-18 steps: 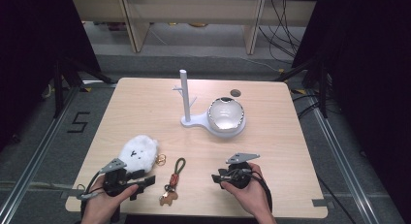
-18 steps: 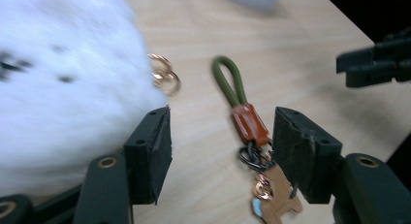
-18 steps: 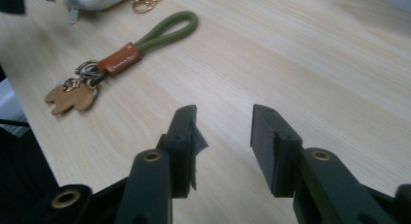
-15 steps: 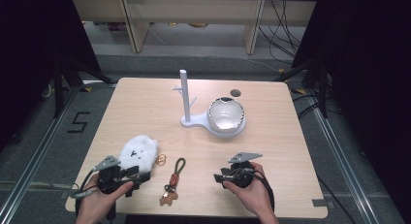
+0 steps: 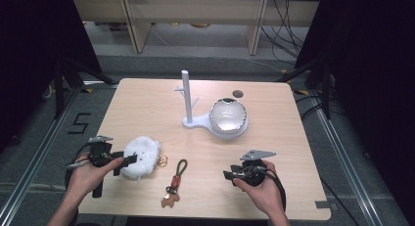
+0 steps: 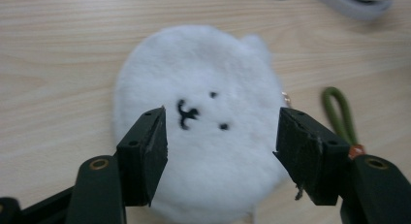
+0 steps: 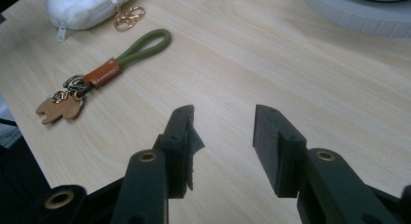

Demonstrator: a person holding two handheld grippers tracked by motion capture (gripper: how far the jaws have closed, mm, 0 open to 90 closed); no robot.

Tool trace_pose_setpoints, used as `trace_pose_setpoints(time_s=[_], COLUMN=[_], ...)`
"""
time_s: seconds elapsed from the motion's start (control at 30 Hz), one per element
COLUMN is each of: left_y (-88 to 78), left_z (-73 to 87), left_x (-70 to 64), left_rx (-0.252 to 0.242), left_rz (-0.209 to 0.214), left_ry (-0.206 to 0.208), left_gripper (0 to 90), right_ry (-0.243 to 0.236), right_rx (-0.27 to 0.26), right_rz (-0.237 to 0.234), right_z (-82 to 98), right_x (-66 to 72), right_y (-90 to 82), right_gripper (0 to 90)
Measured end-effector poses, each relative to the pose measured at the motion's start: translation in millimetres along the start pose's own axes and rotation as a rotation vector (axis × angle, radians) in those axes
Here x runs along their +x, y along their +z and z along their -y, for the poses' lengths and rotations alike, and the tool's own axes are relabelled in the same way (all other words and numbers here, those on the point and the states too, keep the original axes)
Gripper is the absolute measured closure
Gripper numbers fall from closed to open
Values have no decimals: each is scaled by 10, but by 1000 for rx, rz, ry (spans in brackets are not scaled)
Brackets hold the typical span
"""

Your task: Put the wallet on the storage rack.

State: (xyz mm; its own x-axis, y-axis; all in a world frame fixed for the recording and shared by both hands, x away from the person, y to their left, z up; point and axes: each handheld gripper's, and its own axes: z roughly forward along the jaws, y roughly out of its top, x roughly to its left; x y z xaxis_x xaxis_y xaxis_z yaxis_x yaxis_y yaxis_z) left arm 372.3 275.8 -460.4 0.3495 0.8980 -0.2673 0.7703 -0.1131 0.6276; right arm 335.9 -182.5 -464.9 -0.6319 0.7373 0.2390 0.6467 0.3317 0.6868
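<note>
A white fluffy pouch [image 5: 141, 156] [image 6: 203, 127] with a small black stitched face lies on the wooden table [image 5: 147, 103] at the front left, a gold ring [image 5: 162, 161] at its edge. My left gripper [image 5: 128, 160] [image 6: 220, 146] is open, its jaws either side of the pouch and just above it. A keychain [image 5: 175, 183] [image 7: 104, 71] with a green loop, a brown leather tab and a wooden dog charm lies at the front centre. My right gripper [image 5: 229, 175] [image 7: 223, 141] is open over bare wood to the keychain's right, holding nothing.
A white stand [image 5: 187, 101] with a post and short pegs rises from a base at the table's middle. A shiny metal bowl [image 5: 227, 114] sits on that base. A dark round hole [image 5: 238, 94] lies behind it. Dark frames flank the table.
My left gripper has shifted left and a little farther up the table, staying beside the pouch. My right gripper has barely moved.
</note>
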Motion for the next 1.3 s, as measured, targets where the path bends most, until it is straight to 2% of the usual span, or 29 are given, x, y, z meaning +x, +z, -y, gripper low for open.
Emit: trace_pose_setpoints(time_s=[0.03,0.07,0.13,0.2,0.23,0.27,0.3,0.33,0.37,0.4,0.43,0.47,0.5,0.53,0.6,0.63,0.83,0.87,0.97,1.0,1.03,1.07,1.1,1.13,1.27,1.3], left_y=[0,56,78,151,151,186,217,232,255,271,290,312,334,373,389,422,452,455,450,448,449,457,457,466,474,461], left_z=[0,-49,-66,-101,-101,-106,-110,-119,-128,-137,-139,-140,-136,-127,-121,-107,-83,-73,-61,-55,-50,-30,-30,-5,26,22], left_x=[0,33,51,102,102,127,126,144,173,202,210,227,225,243,255,271,274,277,278,275,270,236,236,207,171,184], left_rx=[0,34,42,73,73,66,57,65,67,88,100,106,111,123,130,145,150,146,139,135,130,114,114,98,65,72], left_rz=[0,-17,-12,-28,-28,-46,-66,-68,-73,-66,-76,-75,-75,-66,-69,-66,-59,-57,-51,-55,-58,-75,-75,-76,-83,-84], left_ry=[0,-13,-21,-51,-51,-56,-86,-87,-74,-71,-80,-71,-91,-95,-88,-97,-125,-126,-129,-125,-120,-102,-102,-56,-52,-17], left_gripper=[347,348,348,344,344,344,344,344,343,342,342,342,342,342,345,347,363,366,385,403,426,475,502,536,597,614], right_ry=[0,4,0,5,5,7,43,10,10,40,23,7,12,11,13,7,21,-1,1,0,-1,-2,-2,26,-15,14], right_rx=[0,-6,-10,-5,-5,-6,7,-5,-5,-24,12,8,-7,12,11,7,4,4,4,4,-1,-6,-6,1,-8,1], right_rz=[0,10,9,5,5,5,-5,-15,3,-11,-17,-13,-9,-15,-15,-20,-52,-47,-49,-39,-55,-40,-40,-60,-49,-49], right_z=[0,0,0,-2,-2,-3,-2,-4,-4,5,-5,-6,-2,-3,-3,-5,-11,-15,-14,-14,-14,-14,-14,-12,-19,-16], right_x=[0,-2,-4,-23,-23,-26,1,-25,-9,21,0,0,12,18,21,20,48,37,48,56,58,71,71,96,71,86], right_y=[0,-22,-29,-34,-34,-31,-30,-15,-17,10,-5,-3,3,-5,-6,-4,1,-3,-14,-23,-21,-32,-32,-37,-41,-47], right_gripper=[602,602,602,601,601,600,600,599,599,598,598,598,598,598,598,598,598,598,598,598,598,598,598,598,598,598])
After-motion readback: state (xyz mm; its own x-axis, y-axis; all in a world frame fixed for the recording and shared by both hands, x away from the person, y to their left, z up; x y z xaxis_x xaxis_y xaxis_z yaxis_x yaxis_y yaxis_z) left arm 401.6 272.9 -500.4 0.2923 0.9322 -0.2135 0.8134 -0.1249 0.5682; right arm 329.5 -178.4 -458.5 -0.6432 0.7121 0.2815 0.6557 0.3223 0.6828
